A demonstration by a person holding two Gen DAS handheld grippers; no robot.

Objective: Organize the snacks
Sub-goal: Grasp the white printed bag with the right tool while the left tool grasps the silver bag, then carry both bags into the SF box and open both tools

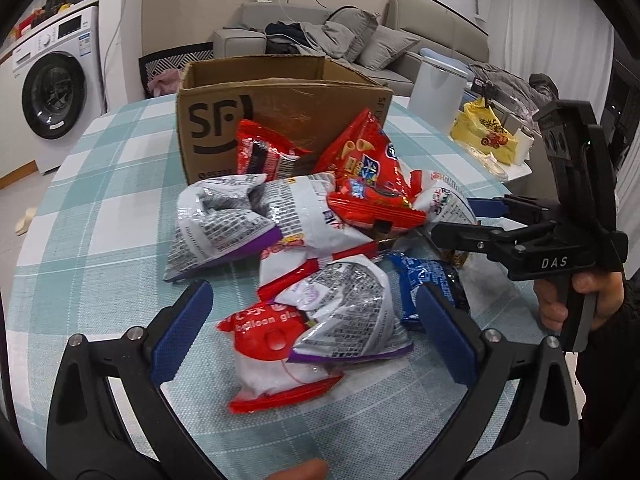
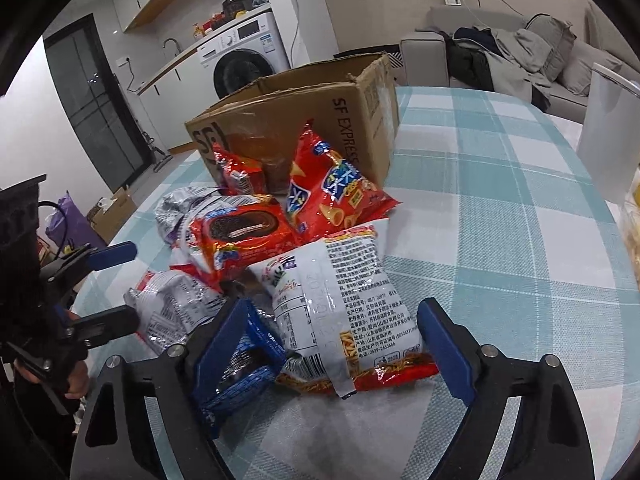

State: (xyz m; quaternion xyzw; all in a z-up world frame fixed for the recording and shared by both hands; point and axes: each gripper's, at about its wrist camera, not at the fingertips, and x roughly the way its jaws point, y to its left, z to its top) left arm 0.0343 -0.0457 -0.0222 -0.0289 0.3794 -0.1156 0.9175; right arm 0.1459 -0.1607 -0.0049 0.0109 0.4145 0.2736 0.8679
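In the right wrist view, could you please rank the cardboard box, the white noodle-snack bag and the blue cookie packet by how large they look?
1. Cardboard box, largest though farthest away.
2. White noodle-snack bag.
3. Blue cookie packet, smallest as seen, but the right claw's finger partly hides it, so its full size is unsure.

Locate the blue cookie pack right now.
The blue cookie pack lies at the near edge of the snack pile, against the right gripper's left finger, beside the white noodle-snack bag.
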